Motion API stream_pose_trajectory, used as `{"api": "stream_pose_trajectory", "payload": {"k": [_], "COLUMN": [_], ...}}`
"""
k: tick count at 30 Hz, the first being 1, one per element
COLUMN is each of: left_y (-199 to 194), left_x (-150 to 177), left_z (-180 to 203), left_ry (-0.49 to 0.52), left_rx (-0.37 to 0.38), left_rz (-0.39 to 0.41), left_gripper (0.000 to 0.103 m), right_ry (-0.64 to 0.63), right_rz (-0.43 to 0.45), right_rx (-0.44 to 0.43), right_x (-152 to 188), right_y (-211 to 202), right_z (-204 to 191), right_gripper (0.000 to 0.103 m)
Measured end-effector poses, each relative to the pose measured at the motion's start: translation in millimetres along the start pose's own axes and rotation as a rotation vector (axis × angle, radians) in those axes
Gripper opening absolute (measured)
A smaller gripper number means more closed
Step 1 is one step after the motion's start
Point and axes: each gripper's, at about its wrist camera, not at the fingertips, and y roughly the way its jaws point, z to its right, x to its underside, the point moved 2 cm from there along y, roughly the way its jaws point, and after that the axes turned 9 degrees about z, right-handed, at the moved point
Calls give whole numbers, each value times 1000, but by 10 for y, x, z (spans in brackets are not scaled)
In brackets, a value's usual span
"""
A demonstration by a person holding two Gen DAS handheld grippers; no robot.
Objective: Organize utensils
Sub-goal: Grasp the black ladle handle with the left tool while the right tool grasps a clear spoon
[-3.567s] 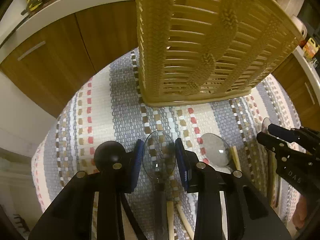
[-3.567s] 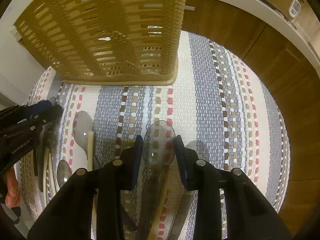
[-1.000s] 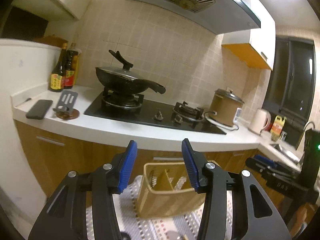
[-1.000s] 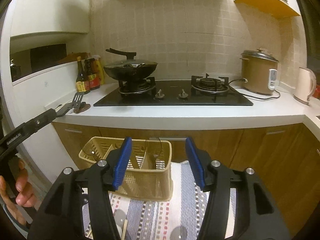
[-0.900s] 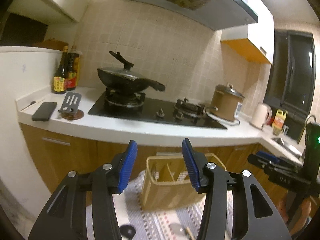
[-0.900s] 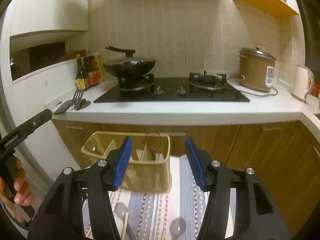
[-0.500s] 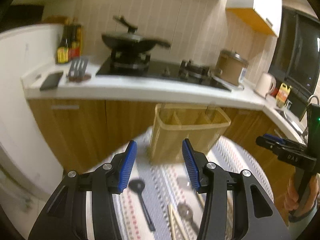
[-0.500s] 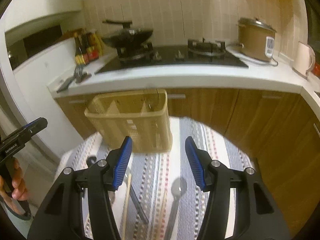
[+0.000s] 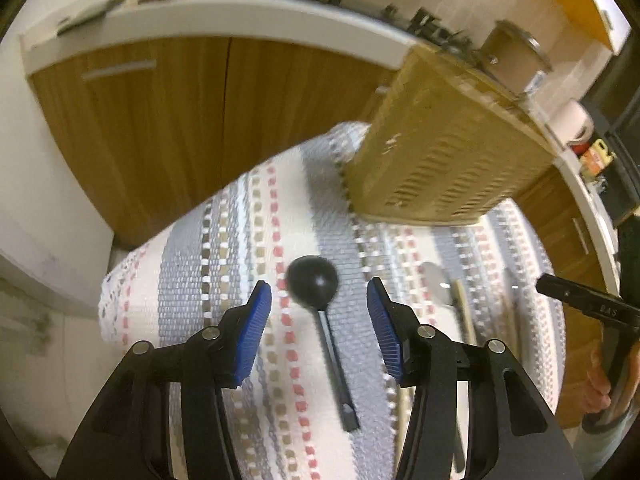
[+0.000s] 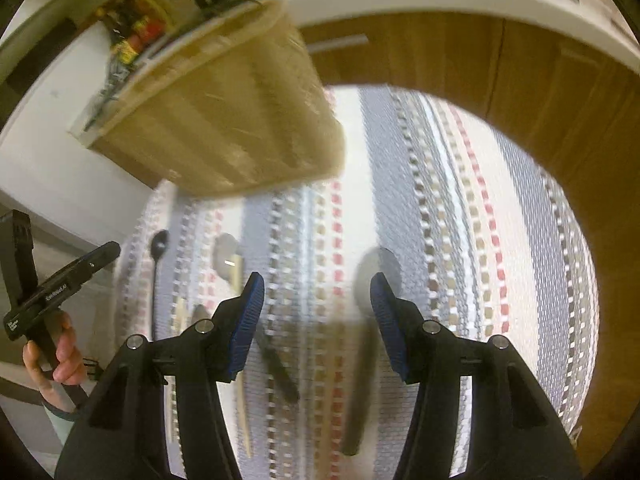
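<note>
Both cams look steeply down along their own fingers at the striped mat [image 9: 240, 240], close range, heavy fisheye and some blur. Left cam sits left of the basket [image 9: 448, 160], facing its side and the black ladle [image 9: 314, 284]. Right cam sits right of centre. Shared: mat, basket, ladle, wood cabinets [image 10: 520, 68] (each also catches the other gripper at frame edge).

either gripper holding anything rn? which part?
Nothing held. Left gripper is open above the black ladle on the mat; right gripper is open, with a grey spoon below it.
</note>
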Motion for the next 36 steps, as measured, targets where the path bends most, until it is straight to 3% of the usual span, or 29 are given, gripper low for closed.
{"api": "stream_pose_trajectory", "payload": {"k": [4, 10, 17, 23, 27, 30, 31, 33, 36], "left_y": [223, 446, 529, 616, 634, 631, 632, 633, 606], "left_x": [-9, -72, -112, -76, -95, -117, -120, -86, -53], "left_z": [-81, -86, 89, 319, 395, 407, 417, 477, 540], "left_ry": [-25, -28, 50, 169, 168, 165, 166, 170, 177], "left_rx": [-4, -21, -91, -214, -231, -237, -240, -241, -237], "left_rz": [-54, -101, -124, -138, -141, -141, -140, -137, -133], "left_gripper": [49, 49, 52, 55, 55, 55, 54, 49, 36], "right_ry": [22, -40, -116, -150, -153, -158, -162, -165, -170], "right_rz": [-59, -80, -96, -105, -107, -106, -104, -104, -104], "right_rx": [41, 102, 179, 249, 261, 264, 260, 242, 236], "right_x": [45, 98, 142, 169, 201, 192, 189, 164, 161], "right_y": [202, 324, 457, 551, 584, 577, 571, 563, 570], "right_z": [119, 44, -159, -317, -450, -431, -450, -412, -437], "right_gripper": [52, 52, 52, 52, 52, 45, 37, 29, 29]}}
